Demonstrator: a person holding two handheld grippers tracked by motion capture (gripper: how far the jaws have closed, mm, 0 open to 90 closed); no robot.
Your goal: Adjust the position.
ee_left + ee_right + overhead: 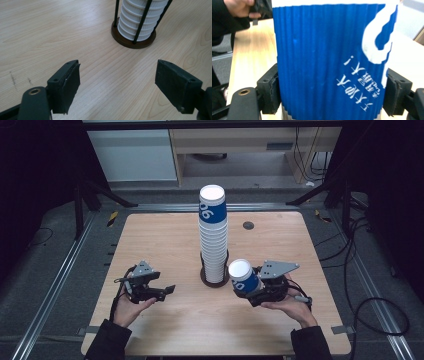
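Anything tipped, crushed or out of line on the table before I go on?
Nothing stands out. The tall stack of white ribbed paper cups stands upright in its dark round holder. The right gripper clamps one blue ribbed paper cup, undented; the left gripper is open.

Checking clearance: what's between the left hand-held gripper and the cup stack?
Bare wooden table only. The left gripper view shows it between the open left hand-held gripper and the cup stack.

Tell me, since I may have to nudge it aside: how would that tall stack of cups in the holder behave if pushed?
The stack of cups rises far above its holder, whose thin rods reach only its lower part, so a push high up would probably tip it. The small round base suggests little stability. Ribbed paper walls likely make it light, so it may slide easily.
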